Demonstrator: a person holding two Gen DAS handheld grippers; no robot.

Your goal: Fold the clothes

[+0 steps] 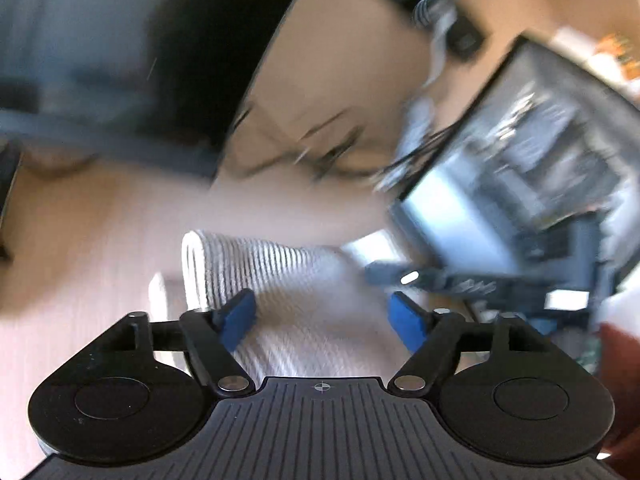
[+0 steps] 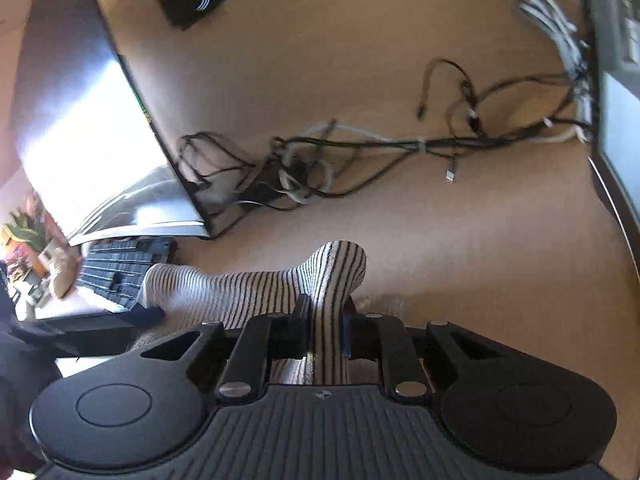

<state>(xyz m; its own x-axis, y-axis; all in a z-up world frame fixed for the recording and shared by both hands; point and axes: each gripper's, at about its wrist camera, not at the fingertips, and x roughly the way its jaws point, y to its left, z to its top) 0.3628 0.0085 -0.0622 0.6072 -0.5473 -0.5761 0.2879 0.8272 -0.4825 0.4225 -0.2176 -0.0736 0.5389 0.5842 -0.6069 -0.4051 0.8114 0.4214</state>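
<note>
- L gripper (image 1: 324, 316): blue-padded fingers (image 1: 240, 316) spread wide, nothing gripped; they hang over the striped cloth (image 1: 280, 280), pads clear of it as far as the blur lets me tell.
- Striped cloth: white w/ thin dark stripes, lying on the tan surface (image 1: 100, 240); folded/rolled edge at its far left end in L view.
- R gripper (image 2: 325, 320): fingers nearly closed, pinching a bunched-up ridge of the same striped cloth (image 2: 256, 284); fabric rises above the pads in a rounded hump, rest trails off to the left along the surface (image 2: 440, 240).
- Tangle of black + white cables (image 2: 320, 156) on the surface beyond the cloth, apart from it.
- Dark keyboard (image 2: 120, 264) at left in R view, just beside the cloth's far end.
- Monitor (image 2: 100, 120) tilted above the keyboard, screen glaring white.
- L view heavily motion-blurred; background detail unreadable.
</note>
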